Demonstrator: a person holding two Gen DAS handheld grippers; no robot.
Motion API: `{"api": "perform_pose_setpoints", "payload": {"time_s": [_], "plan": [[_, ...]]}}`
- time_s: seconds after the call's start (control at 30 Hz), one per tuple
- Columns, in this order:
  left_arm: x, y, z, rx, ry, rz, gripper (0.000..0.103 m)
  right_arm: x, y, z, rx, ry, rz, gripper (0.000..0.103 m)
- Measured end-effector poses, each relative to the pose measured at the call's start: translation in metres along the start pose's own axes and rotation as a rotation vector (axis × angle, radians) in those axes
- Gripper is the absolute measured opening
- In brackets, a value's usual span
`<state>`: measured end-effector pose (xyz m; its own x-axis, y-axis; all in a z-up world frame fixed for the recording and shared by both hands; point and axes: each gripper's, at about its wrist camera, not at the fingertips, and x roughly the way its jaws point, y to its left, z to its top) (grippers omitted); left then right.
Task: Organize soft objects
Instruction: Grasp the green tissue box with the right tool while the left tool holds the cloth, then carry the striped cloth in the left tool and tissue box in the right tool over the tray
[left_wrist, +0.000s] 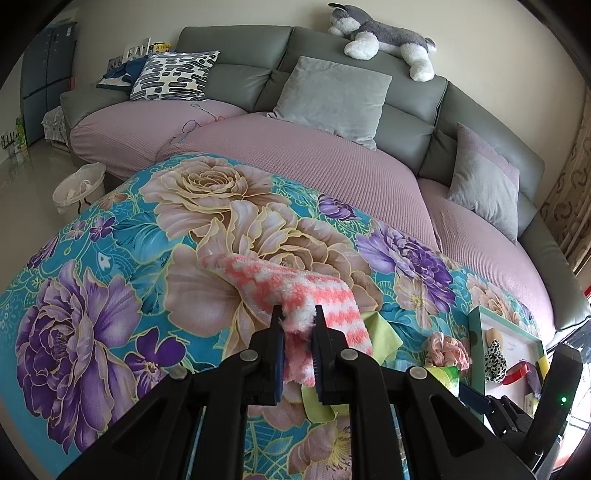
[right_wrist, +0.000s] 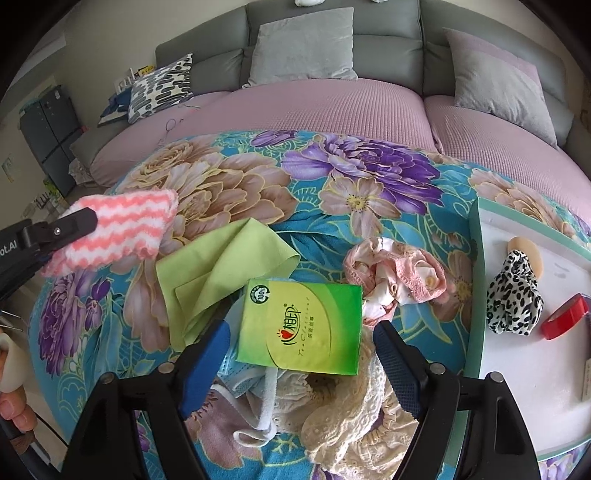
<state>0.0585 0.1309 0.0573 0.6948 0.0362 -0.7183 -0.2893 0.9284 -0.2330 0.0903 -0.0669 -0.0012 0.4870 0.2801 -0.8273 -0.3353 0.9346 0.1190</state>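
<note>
Pinching the pink-and-white fuzzy sock (left_wrist: 295, 295) between clenched fingers, the left gripper (left_wrist: 298, 325) lifts it above the floral cloth (left_wrist: 92, 295). Right gripper (right_wrist: 301, 341) hangs released around the green tissue pack (right_wrist: 301, 326); beyond lie a green cloth (right_wrist: 221, 266) and sofa (left_wrist: 332, 162).

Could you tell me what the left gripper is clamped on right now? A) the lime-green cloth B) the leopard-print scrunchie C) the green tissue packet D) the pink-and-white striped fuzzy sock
D: in the left wrist view the left gripper has its fingers pressed onto the pink-and-white striped fuzzy sock, while the right gripper stands open around the green tissue packet.
</note>
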Motion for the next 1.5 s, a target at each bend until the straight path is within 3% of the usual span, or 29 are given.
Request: {"api": "perform_pose_setpoints", "payload": {"time_s": [0.13,0.23,0.3,1.07,1.27,1.5], "plan": [[0.001,-0.001,-0.001,0.004,0.001,0.0,0.013,0.001,0.0,0.0,0.001,-0.005,0.004,0.082],[0.002,-0.002,-0.001,0.008,0.004,0.002,0.013,0.0,-0.001,0.0,0.003,-0.014,0.007,0.069],[0.002,-0.002,-0.001,0.011,0.005,0.003,0.013,-0.001,-0.001,0.0,-0.001,-0.018,0.011,0.068],[-0.016,-0.027,0.001,0.073,-0.046,-0.013,0.013,-0.045,-0.019,0.008,0.037,-0.126,0.029,0.067],[-0.019,-0.034,0.0,0.087,-0.053,-0.009,0.013,-0.068,-0.029,0.01,0.063,-0.2,0.046,0.066],[-0.021,-0.042,-0.001,0.105,-0.056,-0.015,0.013,-0.074,-0.036,0.011,0.075,-0.208,0.038,0.066]]}}
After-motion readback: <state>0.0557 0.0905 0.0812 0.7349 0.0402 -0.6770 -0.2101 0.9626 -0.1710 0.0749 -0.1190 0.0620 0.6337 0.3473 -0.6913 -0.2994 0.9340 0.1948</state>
